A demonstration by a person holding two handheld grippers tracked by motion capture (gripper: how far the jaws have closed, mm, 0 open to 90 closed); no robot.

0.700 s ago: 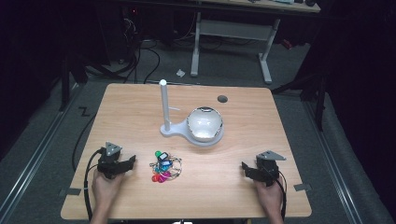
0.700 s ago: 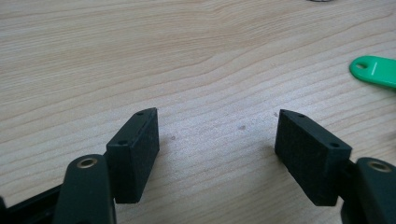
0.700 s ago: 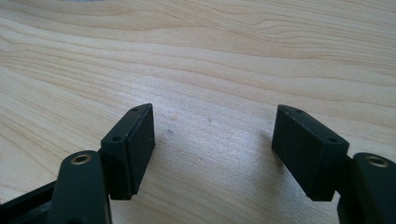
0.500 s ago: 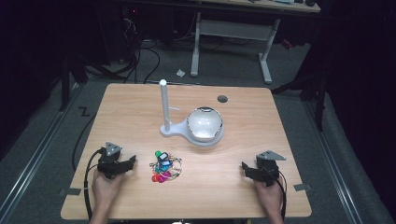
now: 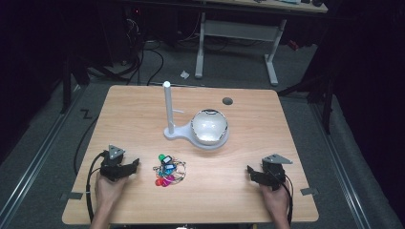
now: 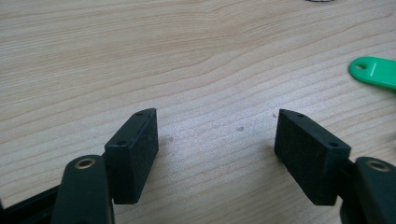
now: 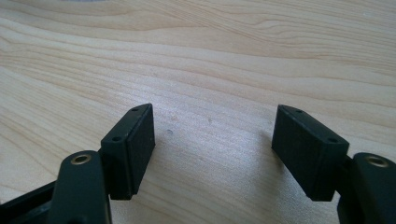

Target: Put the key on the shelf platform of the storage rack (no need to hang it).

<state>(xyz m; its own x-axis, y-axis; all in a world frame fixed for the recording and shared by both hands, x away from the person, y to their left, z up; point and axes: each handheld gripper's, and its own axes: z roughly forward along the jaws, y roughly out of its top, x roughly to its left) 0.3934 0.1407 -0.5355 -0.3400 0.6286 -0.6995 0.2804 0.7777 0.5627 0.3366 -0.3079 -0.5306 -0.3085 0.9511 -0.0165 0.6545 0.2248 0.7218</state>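
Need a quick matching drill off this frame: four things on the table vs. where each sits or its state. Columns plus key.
Things:
1. bunch of coloured key tags
2. white post
3. left gripper
4. right gripper

Places or states:
A. upright on the white base, beside the bowl
B. near the table's right front corner, jaws open
C. flat on the wood, front centre
D. just left of the tags, jaws open

Pairs: 1-C, 2-A, 3-D, 4-B

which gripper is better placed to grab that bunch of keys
Left, probably. The left gripper sits open right beside the bunch of keys; the right gripper, also open, is across the table.
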